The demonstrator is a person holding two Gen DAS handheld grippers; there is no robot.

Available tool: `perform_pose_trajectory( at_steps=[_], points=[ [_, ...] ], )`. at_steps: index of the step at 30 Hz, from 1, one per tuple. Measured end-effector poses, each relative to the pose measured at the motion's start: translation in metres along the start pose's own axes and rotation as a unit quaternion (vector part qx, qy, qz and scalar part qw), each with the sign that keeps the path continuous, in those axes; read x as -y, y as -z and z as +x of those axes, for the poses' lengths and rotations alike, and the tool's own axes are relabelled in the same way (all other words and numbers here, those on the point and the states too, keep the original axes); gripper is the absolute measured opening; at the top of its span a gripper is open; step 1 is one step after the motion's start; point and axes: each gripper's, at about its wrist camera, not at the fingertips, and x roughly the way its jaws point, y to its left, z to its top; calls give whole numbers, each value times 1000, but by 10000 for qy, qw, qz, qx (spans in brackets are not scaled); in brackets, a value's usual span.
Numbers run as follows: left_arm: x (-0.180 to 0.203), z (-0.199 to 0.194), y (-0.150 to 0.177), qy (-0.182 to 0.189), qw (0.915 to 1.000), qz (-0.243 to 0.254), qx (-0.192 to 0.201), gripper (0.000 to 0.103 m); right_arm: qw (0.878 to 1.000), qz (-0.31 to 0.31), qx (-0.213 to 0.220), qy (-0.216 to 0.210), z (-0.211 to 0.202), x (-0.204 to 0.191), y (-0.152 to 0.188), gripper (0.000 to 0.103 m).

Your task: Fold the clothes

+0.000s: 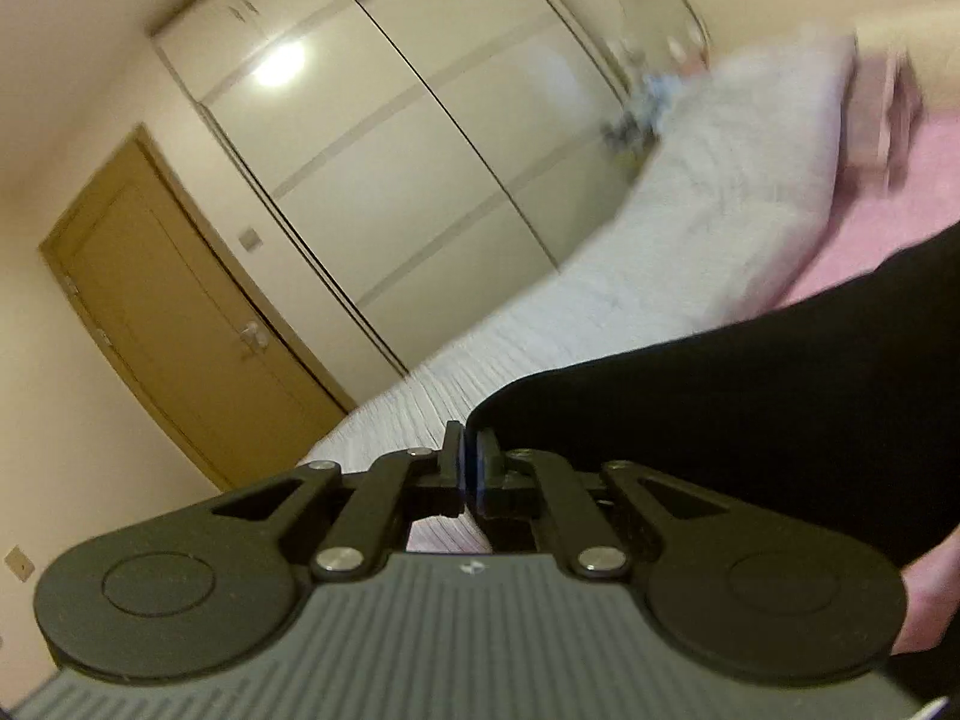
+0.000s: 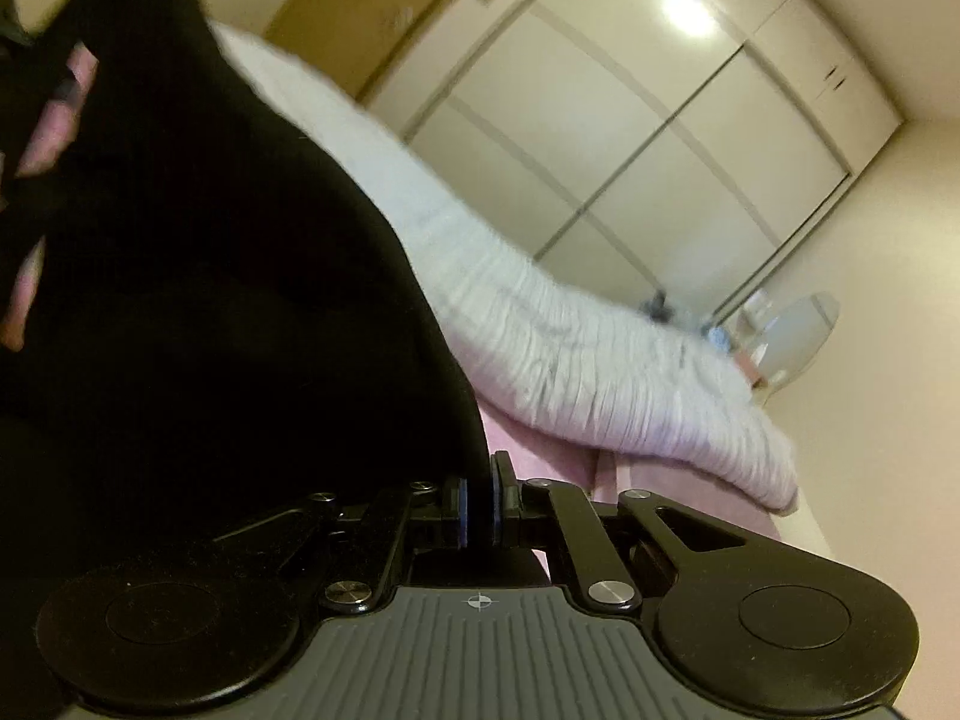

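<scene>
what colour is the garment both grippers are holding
Black; the garment shows best in the left wrist view.

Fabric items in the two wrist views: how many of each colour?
Black garment: 1, pinched in both the left claw and right claw
White knit: 1
Pink sheet: 1
Total: 3

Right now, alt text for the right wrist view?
The right gripper, jaws shut, pinches the edge of a black garment that fills the left of the frame. Behind it lie a white ribbed blanket on pink bedding and a cream wardrobe.
</scene>
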Motion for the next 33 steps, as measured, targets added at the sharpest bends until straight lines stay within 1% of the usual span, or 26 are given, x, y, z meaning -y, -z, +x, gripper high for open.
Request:
perform_pose_trajectory(
  at_steps=[1,2,3,4,5,7,8,10,11,13,15,16,17,18,19,20,22,25,29,31,32,33],
  points=[
    [16,24,9,-14,9999,36,-158,22,9999,-66,-133,11,29,4,-5,6],
    [33,49,17,-28,9995,72,-316,39,9996,-133,-265,22,58,7,-11,11],
    [49,73,26,-42,9988,107,-474,43,9990,-199,-399,33,87,11,-16,17],
    [65,94,36,11,9978,93,-656,43,9977,-282,-607,103,120,6,-12,38],
    [77,106,50,163,9965,31,-824,43,9968,-242,-754,147,139,-1,-6,62],
    [92,111,79,436,9948,37,-921,46,9941,-162,-1044,236,176,-16,7,64],
    [97,107,94,551,9941,82,-928,46,9951,-6,-975,190,176,-24,11,64],
    [101,91,122,774,9930,147,-883,50,9968,117,-788,-118,156,-43,18,64],
    [98,78,140,897,9922,150,-857,53,9971,179,-694,-271,146,-53,21,64],
    [95,49,173,1114,9905,243,-763,57,9976,167,-514,-435,112,-75,28,64],
    [101,19,204,1294,9875,635,-635,62,9964,163,-301,-770,70,-99,31,64],
    [109,3,219,1324,9846,994,-564,64,9953,81,-184,-946,51,-111,34,64],
    [117,-13,233,1352,9803,1351,-493,64,9937,-3,-68,-1121,32,-123,37,64],
    [126,-25,246,1365,9749,1705,-439,64,9913,-217,24,-1302,10,-138,41,64],
    [137,-32,258,1358,9683,2056,-412,64,9897,-411,66,-1366,-8,-156,49,64],
    [145,-34,266,1349,9626,2319,-377,64,9880,-600,63,-1422,-19,-170,55,64],
    [154,-28,271,1330,9563,2589,-284,64,9844,-970,49,-1465,-42,-199,68,64],
    [168,-18,279,1299,9452,2991,-144,64,9817,-1233,-178,-1441,-54,-227,87,64],
    [186,-5,289,1254,9276,3518,43,64,9795,-1404,-552,-1331,-61,-251,114,64],
    [195,2,295,1230,9176,3776,137,62,9792,-1581,-591,-1128,-57,-261,127,64],
    [200,5,297,1217,9124,3905,183,53,9787,-1669,-610,-1026,-54,-265,134,64],
    [203,8,298,1189,9093,3983,192,37,9793,-1701,-554,-942,-51,-269,137,64]
  ],
)
